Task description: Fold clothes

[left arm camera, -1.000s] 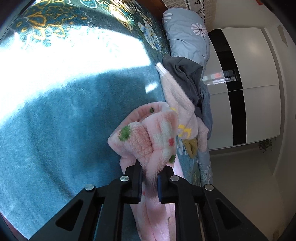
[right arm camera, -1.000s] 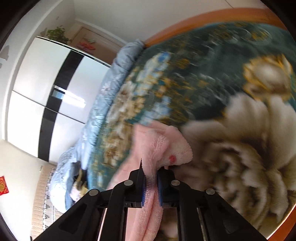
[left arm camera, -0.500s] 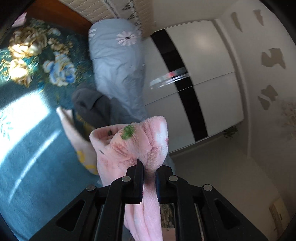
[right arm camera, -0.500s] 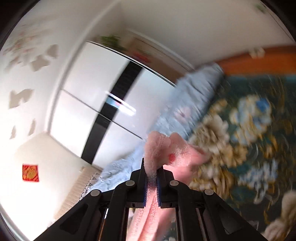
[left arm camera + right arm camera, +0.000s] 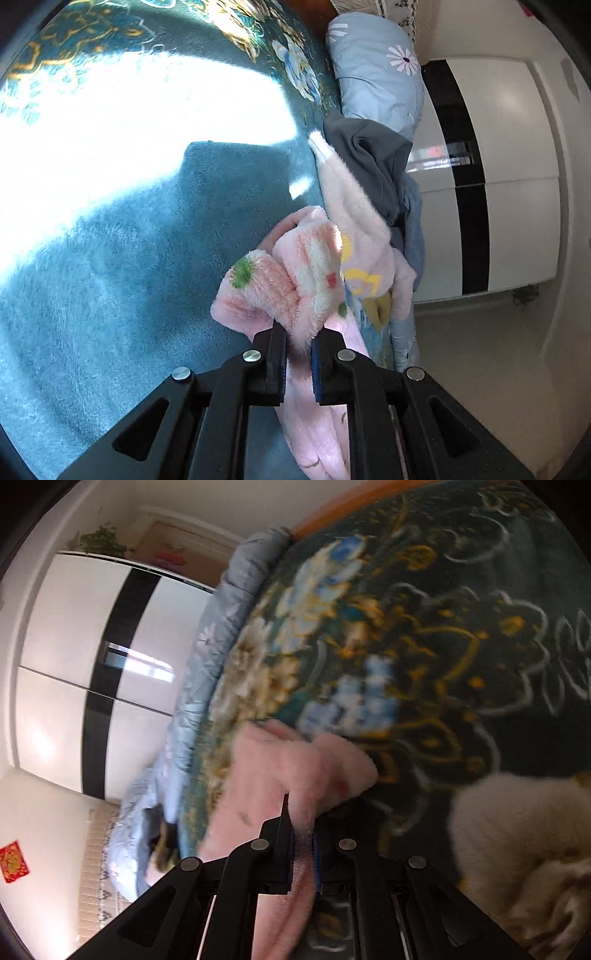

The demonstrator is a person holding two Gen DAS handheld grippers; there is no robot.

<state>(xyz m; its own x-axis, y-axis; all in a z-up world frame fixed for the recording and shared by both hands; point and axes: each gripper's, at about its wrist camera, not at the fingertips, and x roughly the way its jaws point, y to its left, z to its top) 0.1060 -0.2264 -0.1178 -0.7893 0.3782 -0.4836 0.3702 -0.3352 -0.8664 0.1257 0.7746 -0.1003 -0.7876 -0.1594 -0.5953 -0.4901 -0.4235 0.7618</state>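
Both grippers pinch the pink fleece (image 5: pixel 295 280) over the bed (image 5: pixel 129 240). The left gripper (image 5: pixel 298 343) clamps a bunched edge beside a clothes pile (image 5: pixel 369 192); the right gripper (image 5: pixel 303 823) nips another edge (image 5: pixel 295 775), the fleece resting on the floral blanket (image 5: pixel 424 646).

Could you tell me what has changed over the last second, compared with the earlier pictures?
Both tools swung up half a second ago, lifting the pink fleece garment so the wardrobe filled the views, then came back down over the teal floral blanket. Unchanged: the left tool and the right tool stay shut on the garment, and the grey clothes still lie by the blue pillow.
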